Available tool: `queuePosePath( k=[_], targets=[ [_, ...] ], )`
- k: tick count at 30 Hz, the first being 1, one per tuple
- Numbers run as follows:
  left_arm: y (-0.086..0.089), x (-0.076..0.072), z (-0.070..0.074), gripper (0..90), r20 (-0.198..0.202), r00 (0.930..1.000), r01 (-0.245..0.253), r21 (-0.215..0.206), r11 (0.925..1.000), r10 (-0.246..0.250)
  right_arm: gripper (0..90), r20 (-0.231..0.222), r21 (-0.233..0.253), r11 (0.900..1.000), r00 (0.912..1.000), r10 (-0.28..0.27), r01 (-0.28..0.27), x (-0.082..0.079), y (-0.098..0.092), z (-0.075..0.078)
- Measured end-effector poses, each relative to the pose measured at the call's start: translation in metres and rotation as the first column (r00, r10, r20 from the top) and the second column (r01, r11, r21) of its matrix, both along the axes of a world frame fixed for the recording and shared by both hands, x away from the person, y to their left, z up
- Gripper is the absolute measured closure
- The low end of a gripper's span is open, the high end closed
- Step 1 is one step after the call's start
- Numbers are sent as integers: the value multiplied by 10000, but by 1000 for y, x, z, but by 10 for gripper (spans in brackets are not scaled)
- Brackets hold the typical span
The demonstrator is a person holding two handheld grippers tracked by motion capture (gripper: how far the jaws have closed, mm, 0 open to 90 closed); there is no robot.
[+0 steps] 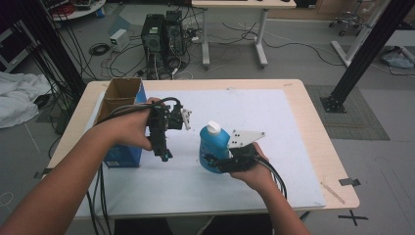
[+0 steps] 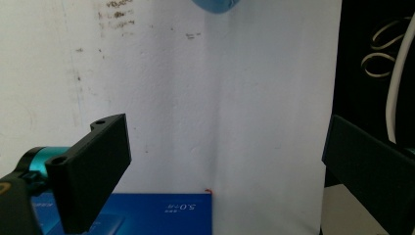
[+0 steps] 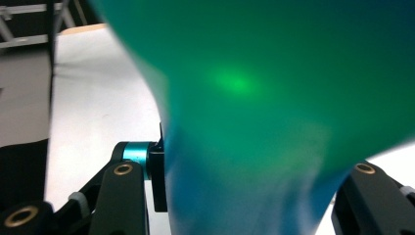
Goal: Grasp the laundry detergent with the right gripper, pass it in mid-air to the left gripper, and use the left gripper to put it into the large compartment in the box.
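Observation:
A blue bottle [image 1: 212,145] with a white cap [image 1: 213,127] stands tilted over the white mat [image 1: 244,110], and my right gripper [image 1: 216,163] is shut on its lower body. In the right gripper view the bottle [image 3: 274,83] fills the space between the jaws of my right gripper [image 3: 249,196]. My left gripper [image 1: 165,155] points down just right of an open blue carton [image 1: 120,100], apart from the bottle. In the left gripper view my left gripper [image 2: 225,132] stands open over the mat [image 2: 195,98] with nothing between its jaws. The carton's blue side [image 2: 161,213] lies below, and the bottle [image 2: 215,5] is at the top edge.
The mat covers most of the wooden table [image 1: 313,127]. Cables [image 1: 100,196] trail off the front edge. Beyond the table stand computer towers [image 1: 161,34], a desk leg [image 1: 260,34] and a black frame post [image 1: 362,54].

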State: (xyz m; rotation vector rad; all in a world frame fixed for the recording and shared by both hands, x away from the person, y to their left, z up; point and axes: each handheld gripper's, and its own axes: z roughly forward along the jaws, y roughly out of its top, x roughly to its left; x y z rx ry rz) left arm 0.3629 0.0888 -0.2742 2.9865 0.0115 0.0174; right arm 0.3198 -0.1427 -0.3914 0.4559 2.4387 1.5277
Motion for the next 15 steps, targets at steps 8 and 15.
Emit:
queuePosePath(
  k=[8,15],
  targets=[
    [-8,-5,4,41,-60,9994,339,-125,9993,-340,455,-55,-73,9950,9950,998,-998,-1,12,-2],
    [-13,-9,7,41,-26,9989,475,-130,9988,-475,456,-117,85,9815,9815,1912,-1911,2,25,-1]
  ],
)
